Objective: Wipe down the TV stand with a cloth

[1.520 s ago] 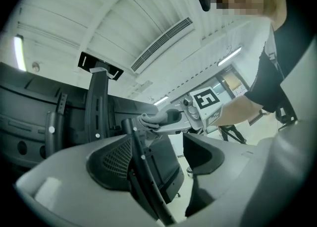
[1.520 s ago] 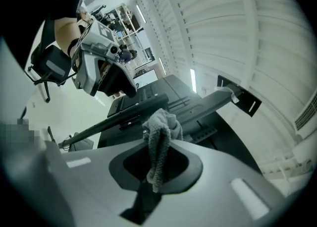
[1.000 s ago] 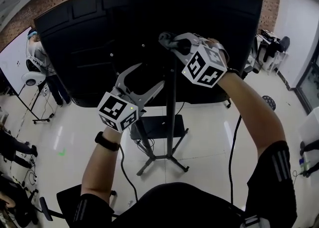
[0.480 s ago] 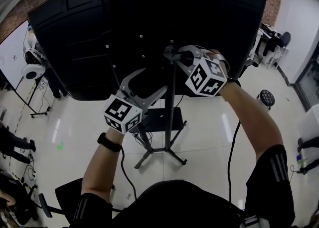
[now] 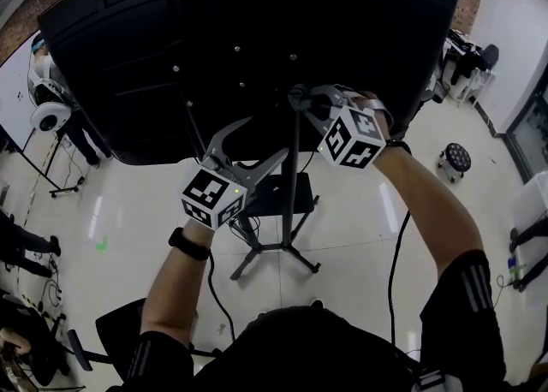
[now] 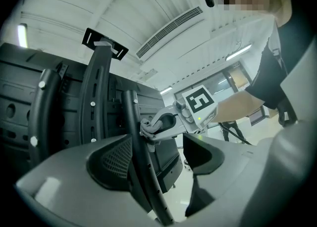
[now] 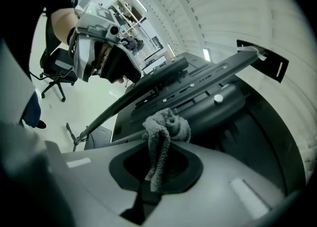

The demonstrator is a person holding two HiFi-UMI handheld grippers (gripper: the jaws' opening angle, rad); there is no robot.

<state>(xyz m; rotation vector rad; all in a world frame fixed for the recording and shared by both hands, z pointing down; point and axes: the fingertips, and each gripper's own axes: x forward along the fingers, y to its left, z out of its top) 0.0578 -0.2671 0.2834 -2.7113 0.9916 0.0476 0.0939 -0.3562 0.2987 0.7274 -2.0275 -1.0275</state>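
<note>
R gripper [image 5: 301, 99] fingers pinching grey cloth [image 7: 166, 124], pressed vs TV stand pole [image 5: 294, 198]. L gripper [image 5: 253, 144] fingers spread round pole.

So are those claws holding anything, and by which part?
The right gripper pinches a grey cloth by one end, the bunched rest poking out. The left gripper is open, gripping nothing.

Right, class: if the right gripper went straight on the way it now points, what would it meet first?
Most likely the stand's pole: the right gripper is shut on the grey cloth, which looks pressed to it in the left gripper view. The TV's black back lies behind.
</note>
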